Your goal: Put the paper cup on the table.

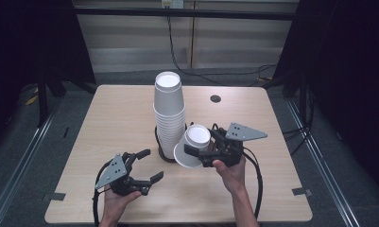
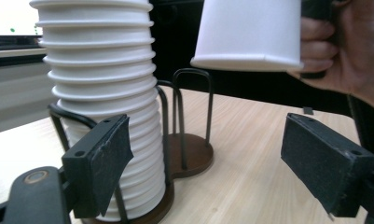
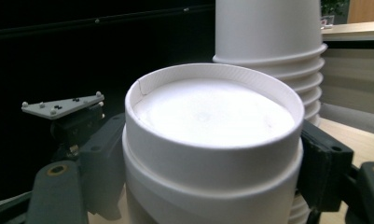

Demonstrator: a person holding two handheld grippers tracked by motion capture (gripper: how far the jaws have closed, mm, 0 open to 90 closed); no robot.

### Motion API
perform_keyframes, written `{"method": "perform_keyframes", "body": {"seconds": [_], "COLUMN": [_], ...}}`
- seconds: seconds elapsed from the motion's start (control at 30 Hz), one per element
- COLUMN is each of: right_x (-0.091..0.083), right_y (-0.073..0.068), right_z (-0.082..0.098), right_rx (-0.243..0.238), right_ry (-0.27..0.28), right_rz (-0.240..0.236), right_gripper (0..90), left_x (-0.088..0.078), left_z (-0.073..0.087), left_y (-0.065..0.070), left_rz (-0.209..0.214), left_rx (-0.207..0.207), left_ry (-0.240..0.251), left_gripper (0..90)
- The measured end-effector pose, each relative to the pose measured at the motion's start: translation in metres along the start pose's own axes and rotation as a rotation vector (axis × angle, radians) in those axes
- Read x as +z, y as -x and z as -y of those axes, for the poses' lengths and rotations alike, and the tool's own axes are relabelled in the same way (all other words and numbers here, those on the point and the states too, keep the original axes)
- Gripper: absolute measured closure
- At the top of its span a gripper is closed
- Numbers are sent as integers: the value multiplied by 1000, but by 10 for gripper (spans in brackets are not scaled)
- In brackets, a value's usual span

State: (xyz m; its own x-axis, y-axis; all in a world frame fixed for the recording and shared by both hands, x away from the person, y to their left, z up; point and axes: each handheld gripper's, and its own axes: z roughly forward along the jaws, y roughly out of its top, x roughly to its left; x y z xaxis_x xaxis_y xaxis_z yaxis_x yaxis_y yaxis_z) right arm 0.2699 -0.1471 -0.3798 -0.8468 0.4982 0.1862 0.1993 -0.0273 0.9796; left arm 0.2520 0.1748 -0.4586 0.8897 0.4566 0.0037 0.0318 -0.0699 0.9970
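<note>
The right tool (image 1: 196,153) grips a white paper cup (image 1: 193,146) held upside down, base uppermost and tilted away from the person. In the right gripper view, one black pad presses against each side of the cup wall, just below the recessed base. The person's right hand (image 1: 230,173) holds the tool body from below, and the grey three-cornered plate (image 1: 244,132) sits on top of it.

The held cup hangs clear of the surface (image 1: 111,118). Its open rim is just beside the stack of inverted paper cups (image 1: 168,113), which stands directly ahead of the right tool's jaws. Whether the rim touches the stack cannot be determined from the high view. In the left gripper view, the cup's rim (image 2: 246,63) is above the wire loops of the cup holder (image 2: 189,154).

The stack occupies one bay of the dark wire cup holder, which rests on a brown base. The adjacent bay lies under the held cup.

The left tool (image 1: 148,165) rests low over the surface, nearer the person than the stack. Its jaws stand apart with nothing between them. They point toward the lower part of the stack and the holder base. The left hand (image 1: 112,201) holds this tool from behind.

A round dark grommet (image 1: 215,99) is set in the surface beyond the right tool.
</note>
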Motion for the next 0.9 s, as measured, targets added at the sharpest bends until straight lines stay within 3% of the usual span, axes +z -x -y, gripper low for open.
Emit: {"method": "perform_keyframes", "body": {"seconds": [0.13, 0.2, 0.33, 0.47, 0.53, 0.63, 0.77, 0.9], "right_x": [2, 2, 4, 8, 10, 11, 13, 18], "right_y": [-2, -4, -9, -13, -16, -16, -15, -16], "right_z": [9, 13, 17, 20, 23, 31, 38, 43], "right_rx": [17, 19, 11, 4, 5, 22, 41, 43], "right_ry": [4, 8, -4, -17, -22, -12, -4, -22], "right_rz": [-26, -30, -46, -62, -68, -77, -90, -99], "right_gripper": [229, 229, 230, 230, 230, 230, 231, 231], "left_x": [3, 5, 11, 16, 17, 18, 21, 25], "left_z": [-3, -3, -4, -5, -5, -4, -2, -1], "left_y": [1, 4, 11, 13, 14, 14, 14, 14], "left_rz": [20, 44, 72, 92, 120, 138, 155, 178], "left_rx": [17, 1, 22, 11, 24, 15, 6, -4], "left_ry": [10, 1, 4, 10, 9, 23, 6, 12], "left_gripper": [158, 160, 161, 157, 156, 155, 151, 151]}}
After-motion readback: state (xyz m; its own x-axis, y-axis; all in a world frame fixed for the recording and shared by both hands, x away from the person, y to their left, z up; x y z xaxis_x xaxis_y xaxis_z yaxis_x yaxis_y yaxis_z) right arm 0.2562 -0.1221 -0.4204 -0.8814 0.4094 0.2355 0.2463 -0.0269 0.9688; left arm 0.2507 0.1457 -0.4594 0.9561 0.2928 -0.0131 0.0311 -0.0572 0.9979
